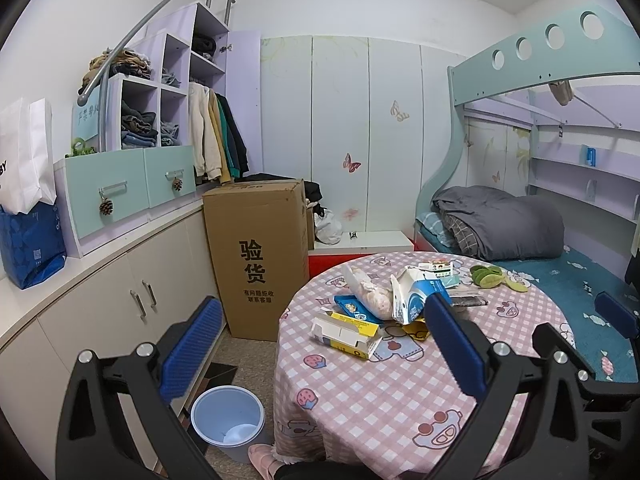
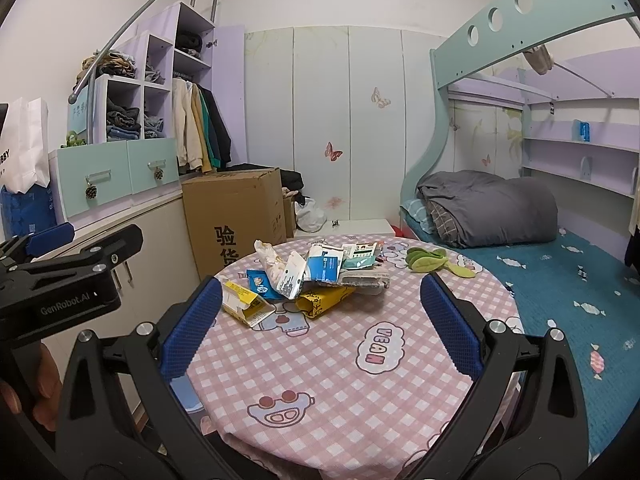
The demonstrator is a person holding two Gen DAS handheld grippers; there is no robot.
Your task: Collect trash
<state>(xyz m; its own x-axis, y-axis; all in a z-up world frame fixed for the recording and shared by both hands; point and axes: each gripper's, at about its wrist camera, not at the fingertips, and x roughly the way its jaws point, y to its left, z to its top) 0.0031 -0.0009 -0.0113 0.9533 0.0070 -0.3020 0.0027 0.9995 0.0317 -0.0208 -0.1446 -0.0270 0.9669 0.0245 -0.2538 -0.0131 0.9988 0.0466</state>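
Observation:
A pile of trash lies at the far middle of a round table with a pink checked cloth (image 1: 384, 392) (image 2: 320, 368): a yellow-white open carton (image 1: 346, 334) (image 2: 244, 300), a blue-white torn carton (image 1: 416, 294) (image 2: 320, 268), a clear bag (image 1: 370, 290), a yellow wrapper (image 2: 320, 300) and small packets. A light blue waste bin (image 1: 227, 416) stands on the floor left of the table. My left gripper (image 1: 320, 332) is open and empty above the table's near left. My right gripper (image 2: 320, 308) is open and empty, short of the pile.
A tall cardboard box (image 1: 256, 256) stands beyond the bin against white cabinets (image 1: 120, 304). A bunk bed with a grey quilt (image 1: 504, 220) and blue sheet is on the right. A green leafy thing (image 1: 490, 274) lies at the table's far right. A pink slipper (image 1: 262, 456) is beside the bin.

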